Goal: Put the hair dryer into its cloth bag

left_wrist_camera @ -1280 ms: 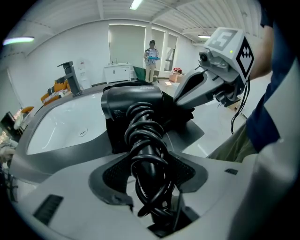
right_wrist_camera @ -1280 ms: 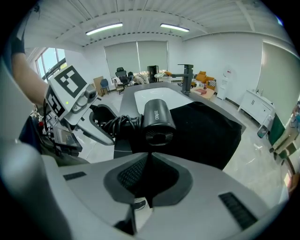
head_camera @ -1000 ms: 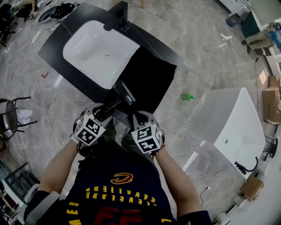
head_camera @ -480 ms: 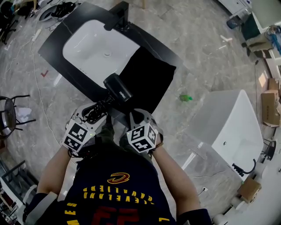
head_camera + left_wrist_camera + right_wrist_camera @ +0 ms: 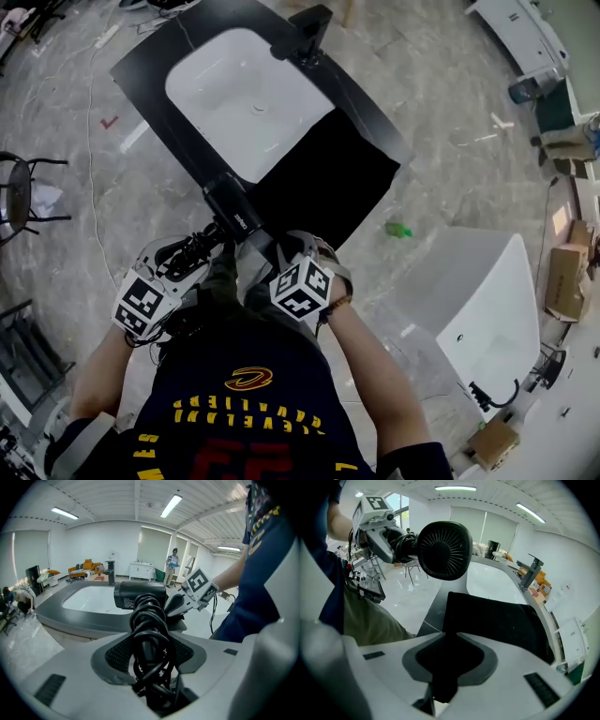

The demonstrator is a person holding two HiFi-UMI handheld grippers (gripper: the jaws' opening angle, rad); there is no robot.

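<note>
Dryer moves away from the bag
The left gripper [image 5: 195,251] has pulled the dryer [image 5: 232,203] left, off the bag [image 5: 330,178] and farther from the right gripper [image 5: 284,247].

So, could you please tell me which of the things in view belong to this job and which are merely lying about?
Part of the job:
- hair dryer, gripped in the left claw
- cloth bag, pinched by the right claw

Lying about:
- washbasin
- tap
- green object on the floor
- chair
- white tub
</note>
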